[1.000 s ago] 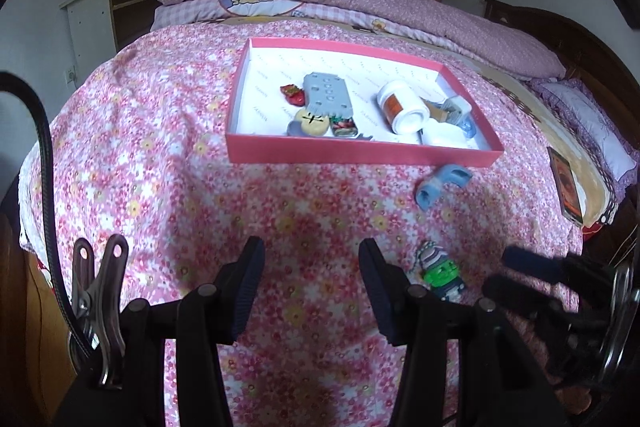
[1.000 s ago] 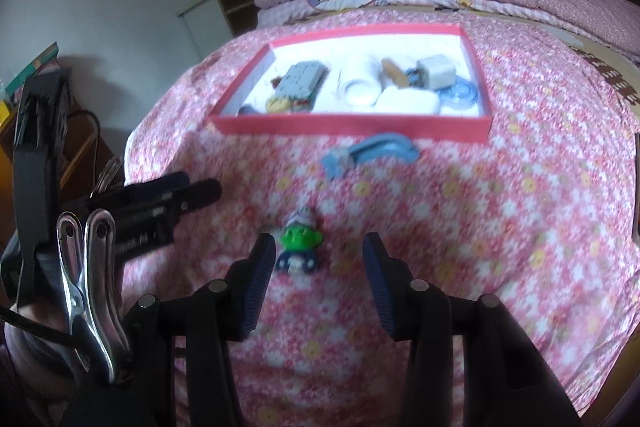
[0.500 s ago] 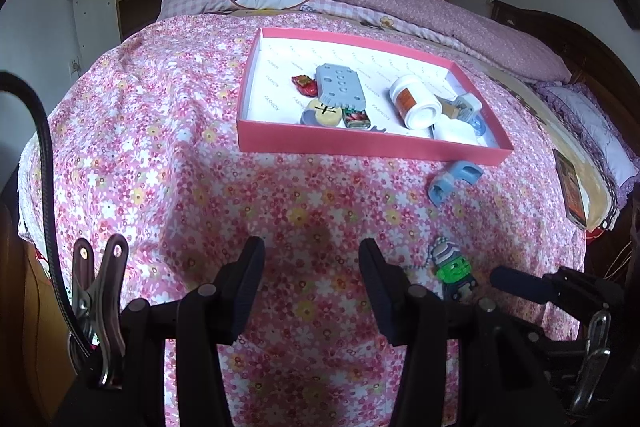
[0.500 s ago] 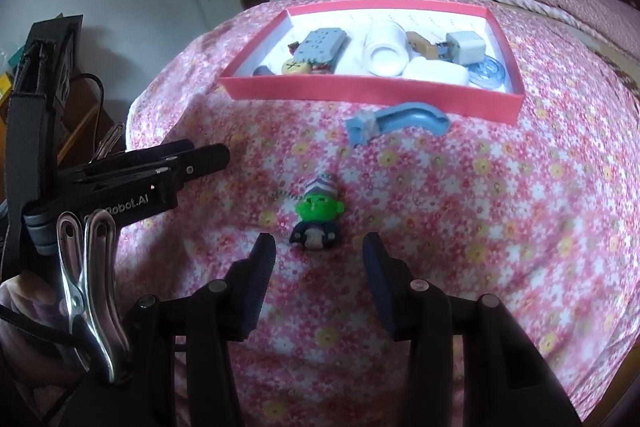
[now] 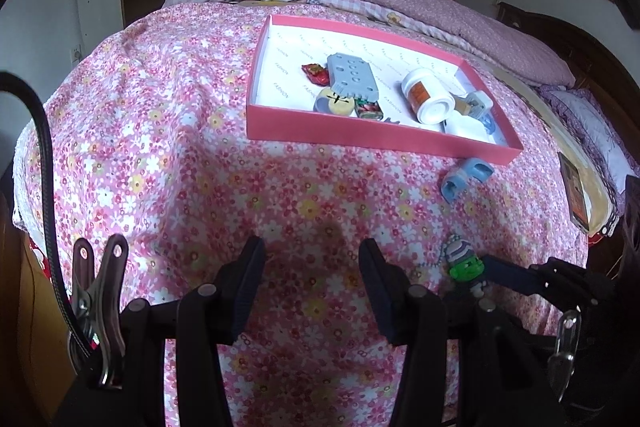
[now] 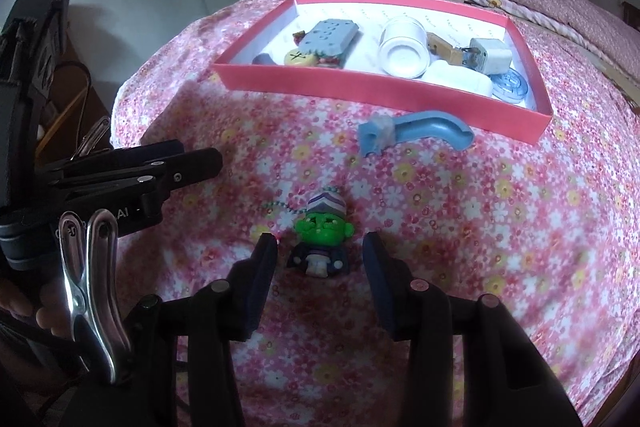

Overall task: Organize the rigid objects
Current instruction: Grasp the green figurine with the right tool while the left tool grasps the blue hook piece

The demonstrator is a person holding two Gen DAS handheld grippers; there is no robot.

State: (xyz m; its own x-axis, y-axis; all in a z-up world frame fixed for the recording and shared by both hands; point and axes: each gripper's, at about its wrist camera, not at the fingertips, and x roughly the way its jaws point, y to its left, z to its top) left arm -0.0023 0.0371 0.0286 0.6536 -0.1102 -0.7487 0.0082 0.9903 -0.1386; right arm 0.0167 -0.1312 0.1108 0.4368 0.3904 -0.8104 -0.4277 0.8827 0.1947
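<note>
Green-faced little toy figure [image 6: 322, 243] lies on the flowery pink bed [image 6: 480, 227] between the right gripper's [image 6: 320, 259] released jaws, not touching them.

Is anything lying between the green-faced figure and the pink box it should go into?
Yes: the blue curved piece lies on the bedspread between the green-faced figure and the near wall of the pink box, slightly right of a straight path.
</note>
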